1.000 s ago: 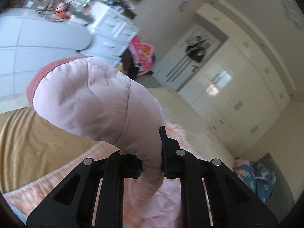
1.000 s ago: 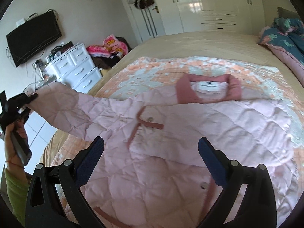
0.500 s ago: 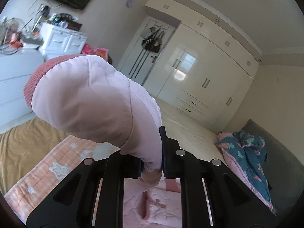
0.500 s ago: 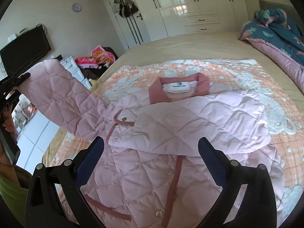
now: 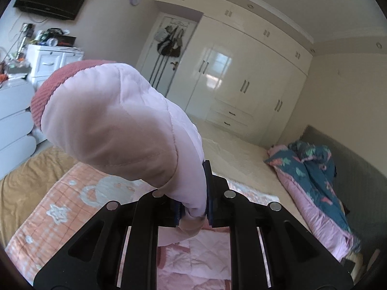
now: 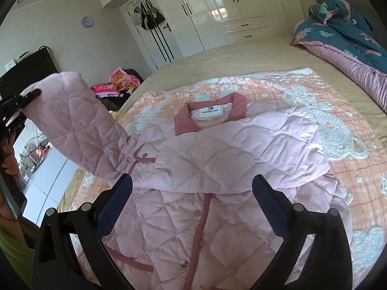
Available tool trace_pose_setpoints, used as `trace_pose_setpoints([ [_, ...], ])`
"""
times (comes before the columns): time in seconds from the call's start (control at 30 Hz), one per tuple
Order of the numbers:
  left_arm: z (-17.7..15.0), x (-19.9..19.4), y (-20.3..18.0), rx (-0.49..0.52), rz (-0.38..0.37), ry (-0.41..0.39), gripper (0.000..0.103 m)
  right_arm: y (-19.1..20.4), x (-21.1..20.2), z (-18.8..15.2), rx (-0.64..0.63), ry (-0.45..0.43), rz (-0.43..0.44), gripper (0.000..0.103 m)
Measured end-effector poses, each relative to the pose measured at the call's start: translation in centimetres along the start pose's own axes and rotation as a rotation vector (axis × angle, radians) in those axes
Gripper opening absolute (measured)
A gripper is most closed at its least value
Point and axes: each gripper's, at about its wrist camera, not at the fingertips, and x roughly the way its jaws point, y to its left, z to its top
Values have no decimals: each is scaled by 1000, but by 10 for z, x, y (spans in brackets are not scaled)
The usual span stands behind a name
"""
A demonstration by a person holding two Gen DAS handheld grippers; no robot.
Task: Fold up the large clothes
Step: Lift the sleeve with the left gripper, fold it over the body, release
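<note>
A pale pink quilted jacket (image 6: 217,169) with a darker pink collar (image 6: 210,111) lies face up on the bed. One sleeve is folded across its chest. My left gripper (image 5: 193,207) is shut on the other sleeve (image 5: 116,125) near its ribbed cuff and holds it up above the bed's left side; that raised sleeve also shows in the right wrist view (image 6: 72,125). My right gripper (image 6: 192,193) is open and empty, hovering over the jacket's lower front.
An orange patterned blanket (image 6: 350,145) lies under the jacket on a tan bedsheet (image 6: 241,55). A teal and pink quilt (image 6: 346,36) is bunched at the far right. White wardrobes (image 5: 241,79) and a white dresser (image 5: 48,60) line the walls.
My left gripper has lifted the sleeve and swung it inward toward the jacket's body. The right gripper has stayed open and drawn back slightly over the jacket.
</note>
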Motion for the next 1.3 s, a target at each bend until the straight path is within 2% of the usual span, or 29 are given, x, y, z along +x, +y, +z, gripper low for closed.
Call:
trace_pose_setpoints([
  [0.3, -35, 24, -51, 127, -32, 87, 8, -32, -16, 3, -72, -47, -124, 99],
  [0.47, -64, 39, -77, 193, -49, 141, 8, -67, -22, 1, -15, -51, -160, 99],
  [0.73, -119, 70, -116, 330, -89, 255, 8, -104, -27, -2, 53, -75, -180, 99],
  [1.07, -198, 109, -146, 456, -85, 414, 10, -140, -39, -2, 142, -97, -187, 99],
  [1.3, -240, 120, -158, 583, -55, 455, 13, -165, -43, -4, 232, -105, -193, 99],
])
